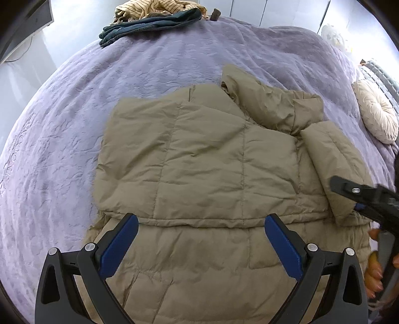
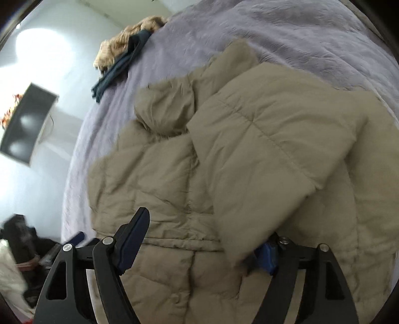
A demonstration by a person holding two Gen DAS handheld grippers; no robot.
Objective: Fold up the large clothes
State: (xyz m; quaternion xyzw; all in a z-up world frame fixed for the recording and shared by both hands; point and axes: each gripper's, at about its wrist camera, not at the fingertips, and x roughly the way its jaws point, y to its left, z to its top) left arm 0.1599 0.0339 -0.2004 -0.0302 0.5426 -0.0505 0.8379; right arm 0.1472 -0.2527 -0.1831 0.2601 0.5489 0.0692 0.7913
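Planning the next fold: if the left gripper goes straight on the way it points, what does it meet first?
Most likely the tan puffer coat: the left gripper stands open above its quilted back, nothing between.

bed cover (image 1: 154, 64): lavender, plush, faintly embossed; spreads ahead of both grippers and to either side
lettering (image 1: 17, 152): pale embossed characters on the cover, far to the left of the left gripper; too faint to read
dark blue garment (image 1: 152, 23): folded, at the far edge of the bed, ahead and left of the left gripper
striped tan garment (image 1: 154, 7): crumpled, just behind the blue one and touching it
round cushion (image 1: 376, 112): cream, pleated with a centre button, ahead and far right of the left gripper
dark screen (image 2: 27, 124): flat panel against the pale wall, far left of the right gripper
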